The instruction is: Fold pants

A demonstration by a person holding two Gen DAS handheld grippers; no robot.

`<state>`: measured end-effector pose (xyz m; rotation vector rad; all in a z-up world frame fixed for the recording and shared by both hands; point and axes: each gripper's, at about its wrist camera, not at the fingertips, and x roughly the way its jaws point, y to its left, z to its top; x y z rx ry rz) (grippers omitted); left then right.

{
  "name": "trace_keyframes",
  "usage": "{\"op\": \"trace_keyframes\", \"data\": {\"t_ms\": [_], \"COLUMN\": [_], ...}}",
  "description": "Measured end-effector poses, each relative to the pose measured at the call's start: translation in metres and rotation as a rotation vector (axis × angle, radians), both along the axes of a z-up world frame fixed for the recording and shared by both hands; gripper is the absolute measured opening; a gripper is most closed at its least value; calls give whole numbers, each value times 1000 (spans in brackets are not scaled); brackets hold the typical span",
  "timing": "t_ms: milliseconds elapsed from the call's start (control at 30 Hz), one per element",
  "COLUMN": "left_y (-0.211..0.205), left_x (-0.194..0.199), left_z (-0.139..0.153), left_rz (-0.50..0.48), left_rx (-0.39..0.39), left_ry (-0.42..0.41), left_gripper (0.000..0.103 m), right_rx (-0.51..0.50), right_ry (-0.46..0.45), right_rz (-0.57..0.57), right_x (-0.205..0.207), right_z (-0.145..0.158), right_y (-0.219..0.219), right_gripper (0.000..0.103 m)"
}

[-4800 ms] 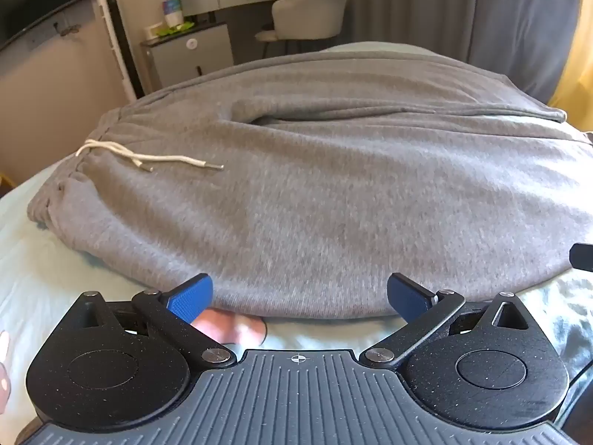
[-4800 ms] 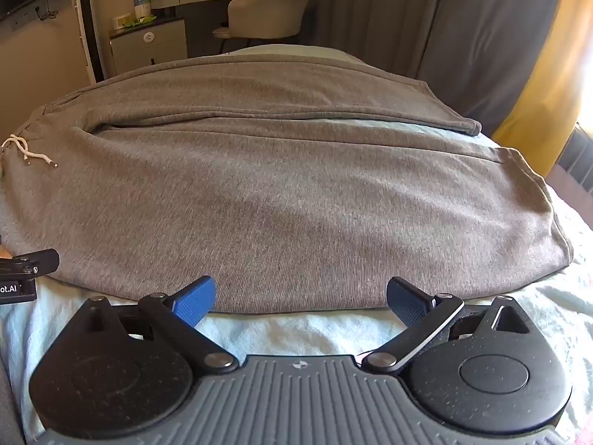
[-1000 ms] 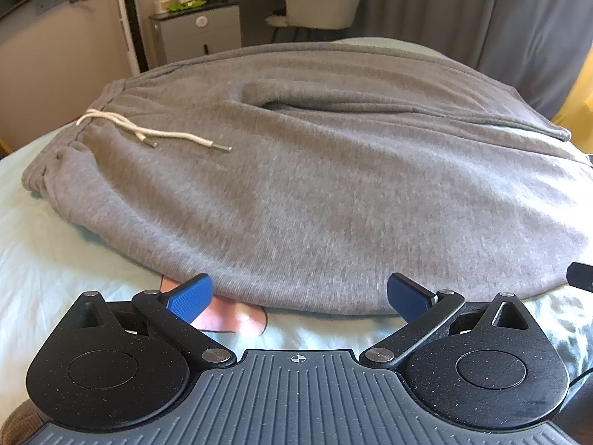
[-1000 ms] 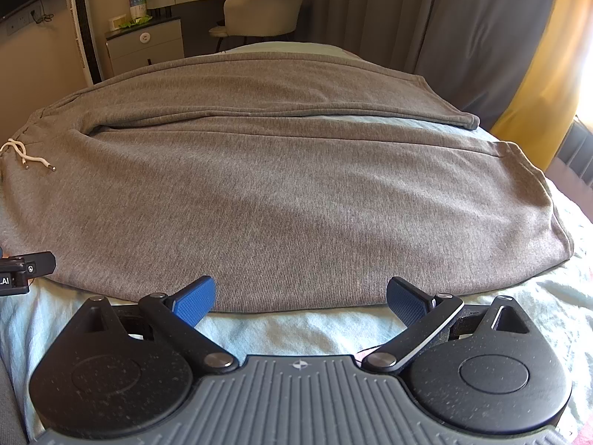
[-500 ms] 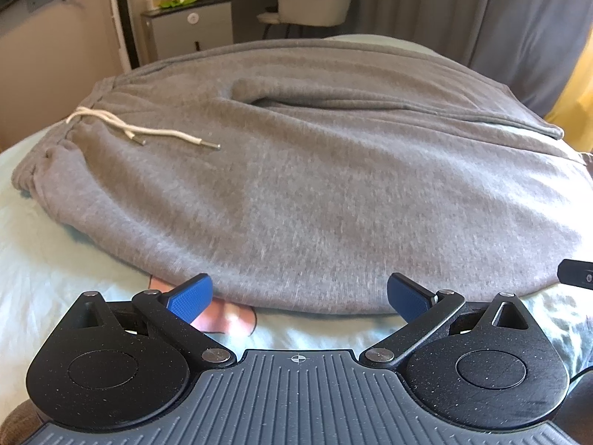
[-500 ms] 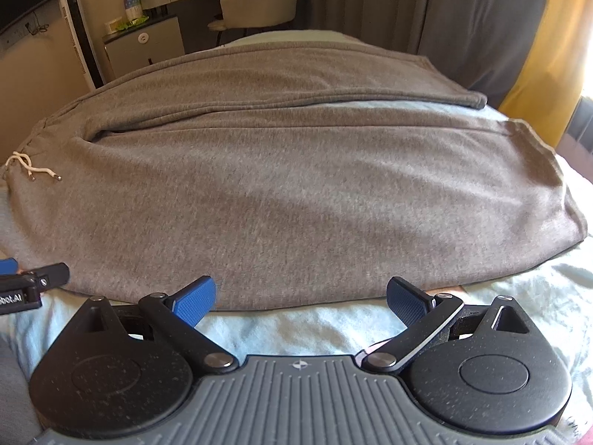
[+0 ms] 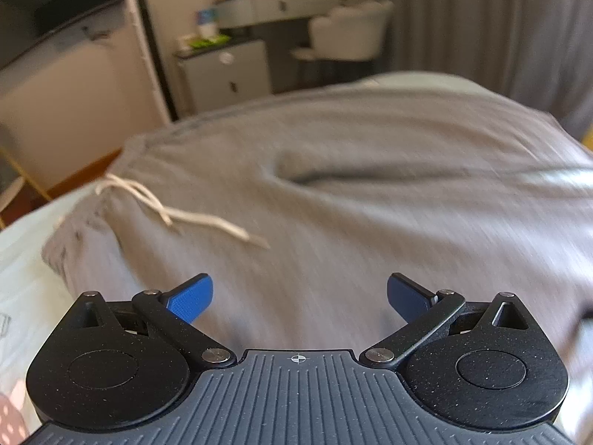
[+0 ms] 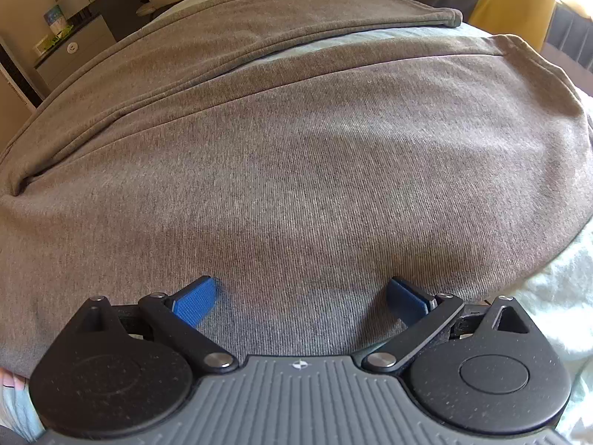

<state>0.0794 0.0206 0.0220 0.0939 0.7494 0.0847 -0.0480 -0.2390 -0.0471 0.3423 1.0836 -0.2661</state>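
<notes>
The bed [image 8: 556, 278] in its pale sheet carries the grey pants [image 8: 296, 148], spread flat with both legs running off to the right and a strip of sheet showing between them. A moment ago both tools hung back over the sheet, short of the near edge; now both have pushed forward and the cloth fills the space under their fingers. The right gripper [image 8: 301, 296] sits over the near leg, jaws spread wide, holding nothing. The left gripper [image 7: 299, 293], equally spread and empty, is over the waist end, its view smeared by motion. I'd say the first grab is about to happen. The white drawstring [image 7: 178, 215] lies loose on the waistband.
</notes>
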Motion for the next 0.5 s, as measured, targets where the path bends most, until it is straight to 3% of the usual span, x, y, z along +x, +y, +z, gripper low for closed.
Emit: {"op": "trace_keyframes", "data": {"t_ms": [100, 200, 233, 333, 433, 500], "left_y": [16, 33, 38, 49, 51, 52], "left_x": [28, 45, 46, 47, 50, 50], "left_z": [-1, -8, -11, -19, -24, -30], "left_rz": [69, 155, 194, 239, 232, 211], "left_rx": [-23, -5, 21, 59, 43, 42], "left_ry": [-20, -49, -66, -105, -87, -62], "left_gripper": [103, 103, 103, 103, 103, 103], "right_rx": [41, 44, 49, 12, -31, 6], "right_ry": [7, 147, 133, -29, -123, -160], "right_rz": [-9, 92, 96, 71, -7, -107], "right_x": [1, 26, 33, 81, 160, 219], "right_z": [-2, 6, 15, 54, 72, 72], "right_y": [-8, -9, -13, -32, -54, -69], "right_gripper": [99, 99, 99, 99, 98, 90]}}
